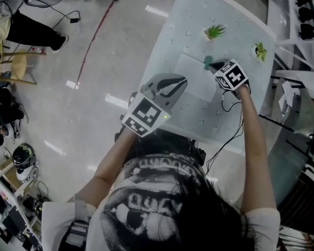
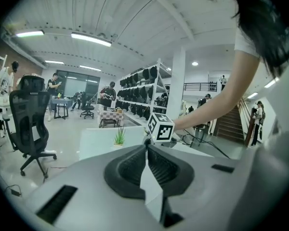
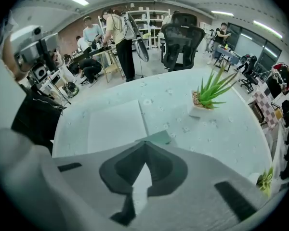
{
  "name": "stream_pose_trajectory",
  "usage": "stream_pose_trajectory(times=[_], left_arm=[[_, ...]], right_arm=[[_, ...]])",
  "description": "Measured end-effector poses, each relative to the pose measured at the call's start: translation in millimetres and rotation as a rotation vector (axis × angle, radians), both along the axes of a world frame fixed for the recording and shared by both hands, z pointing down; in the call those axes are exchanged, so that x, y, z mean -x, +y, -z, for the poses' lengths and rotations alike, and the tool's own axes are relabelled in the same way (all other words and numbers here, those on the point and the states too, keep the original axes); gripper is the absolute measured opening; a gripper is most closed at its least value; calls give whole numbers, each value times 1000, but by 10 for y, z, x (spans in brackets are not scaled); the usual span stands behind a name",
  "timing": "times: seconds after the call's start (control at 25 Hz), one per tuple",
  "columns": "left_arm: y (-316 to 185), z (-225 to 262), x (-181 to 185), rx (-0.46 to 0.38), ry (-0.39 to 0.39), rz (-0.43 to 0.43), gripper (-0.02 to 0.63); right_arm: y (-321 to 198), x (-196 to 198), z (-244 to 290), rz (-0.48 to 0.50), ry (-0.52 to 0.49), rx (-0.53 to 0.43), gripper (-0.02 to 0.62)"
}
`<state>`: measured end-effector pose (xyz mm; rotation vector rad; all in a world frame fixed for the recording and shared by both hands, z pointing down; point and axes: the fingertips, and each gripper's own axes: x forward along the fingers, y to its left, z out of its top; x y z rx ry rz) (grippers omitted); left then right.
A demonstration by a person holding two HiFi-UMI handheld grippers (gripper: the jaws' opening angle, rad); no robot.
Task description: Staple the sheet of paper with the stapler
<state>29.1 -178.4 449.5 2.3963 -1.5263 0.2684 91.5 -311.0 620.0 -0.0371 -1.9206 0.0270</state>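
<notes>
Right gripper view: right tongs (image 3: 145, 143) closed, empty, tips beside the stapler (image 3: 157, 137); left tongs (image 2: 147, 147) closed likewise. Stapler judged rigid: press its top. Sheet (image 3: 114, 125) flimsy.

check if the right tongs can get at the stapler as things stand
Probably yes: the right tongs sit right at the stapler by the corner of the sheet of paper, with nothing between them. They are shut, tips together, so pressing looks easy; grasping would need them opened.
</notes>
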Motion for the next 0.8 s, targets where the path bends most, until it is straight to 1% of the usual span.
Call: stream_pose_trajectory(times=[0.12, 0.2, 0.36, 0.52, 0.68, 0.8], left_arm=[[-2, -57, -11, 6, 3, 13, 14], [-12, -104, -14, 12, 7, 20, 14], [-68, -175, -21, 13, 27, 34, 14], [-128, -231, -71, 2, 50, 37, 14], [-184, -268, -64, -9, 74, 47, 14], [-191, -274, -42, -14, 86, 61, 14]], right_arm=[[16, 16, -33, 70, 70, 4, 5], [9, 23, -47, 106, 125, -10, 5], [-8, 43, -66, 141, 216, -9, 5], [-15, 21, -95, 139, 249, 25, 5], [-18, 29, -111, 141, 269, 13, 2], [-11, 35, -124, 141, 283, 28, 0]])
